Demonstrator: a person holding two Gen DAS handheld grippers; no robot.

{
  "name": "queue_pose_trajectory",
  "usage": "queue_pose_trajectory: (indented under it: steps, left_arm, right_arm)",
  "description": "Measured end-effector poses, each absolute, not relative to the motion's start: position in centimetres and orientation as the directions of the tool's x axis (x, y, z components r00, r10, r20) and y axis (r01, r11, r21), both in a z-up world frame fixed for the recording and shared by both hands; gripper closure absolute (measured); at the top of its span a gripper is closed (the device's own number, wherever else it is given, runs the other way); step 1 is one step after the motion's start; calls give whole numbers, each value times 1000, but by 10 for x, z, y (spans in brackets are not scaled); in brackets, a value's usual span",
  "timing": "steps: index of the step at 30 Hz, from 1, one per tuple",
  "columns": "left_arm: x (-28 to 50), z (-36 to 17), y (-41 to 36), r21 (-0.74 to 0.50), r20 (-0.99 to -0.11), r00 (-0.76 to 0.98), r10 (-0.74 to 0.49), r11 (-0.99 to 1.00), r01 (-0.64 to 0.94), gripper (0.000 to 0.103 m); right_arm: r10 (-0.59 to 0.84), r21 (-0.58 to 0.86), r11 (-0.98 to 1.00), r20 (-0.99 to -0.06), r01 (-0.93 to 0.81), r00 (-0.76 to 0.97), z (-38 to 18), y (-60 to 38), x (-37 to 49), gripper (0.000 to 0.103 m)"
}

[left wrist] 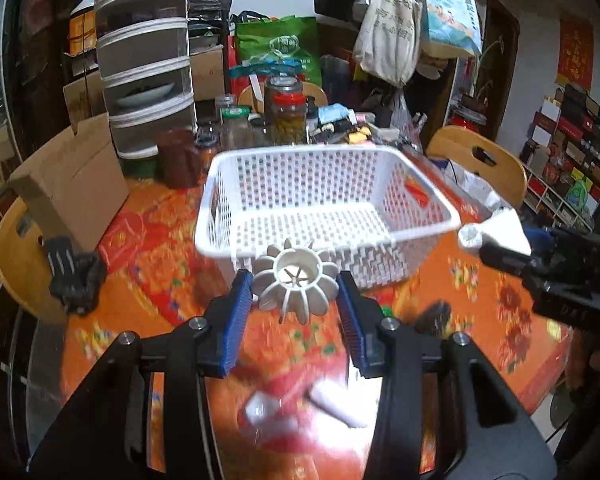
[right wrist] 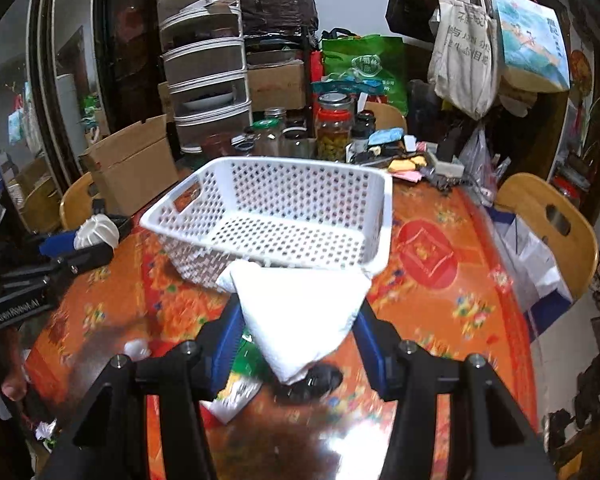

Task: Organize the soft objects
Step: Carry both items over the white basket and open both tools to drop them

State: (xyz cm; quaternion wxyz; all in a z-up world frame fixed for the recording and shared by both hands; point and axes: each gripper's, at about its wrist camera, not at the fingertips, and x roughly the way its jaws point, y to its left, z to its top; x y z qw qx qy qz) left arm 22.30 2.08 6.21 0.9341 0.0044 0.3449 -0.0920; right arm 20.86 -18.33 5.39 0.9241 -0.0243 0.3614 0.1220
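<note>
Carry step: left gripper [left wrist: 296,298] holds a white ribbed flower-shaped piece [left wrist: 295,280], right gripper [right wrist: 300,334] a folded white cloth [right wrist: 300,316]; next, release both over the white basket [left wrist: 420,178] at frame centre.

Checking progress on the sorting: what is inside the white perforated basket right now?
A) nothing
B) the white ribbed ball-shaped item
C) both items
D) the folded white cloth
A: the white basket shows only its bare perforated floor, while the folded white cloth and the ribbed item are each between gripper fingers, outside it.
</note>
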Motion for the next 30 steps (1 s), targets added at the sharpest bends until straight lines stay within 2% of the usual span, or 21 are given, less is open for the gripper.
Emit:
queue_pose_trajectory:
  steps: [9,21,30]
  left_arm:
    - [322,69,7,-57,-706,693,-148,987,153,63]
    - [444,-4,-10,-4,-853,518,-63,993,115,63]
    - [468,-38,-19,11,-889,456,-46,993,121,62]
  right_arm:
    - [179,46,976,-731,-214,658,54,-167,295,50]
    - [123,42,985,-852,-168,509,-4,-162,394,50]
    - [62,-30,983,-876,-181,478,-22,-152,414,48]
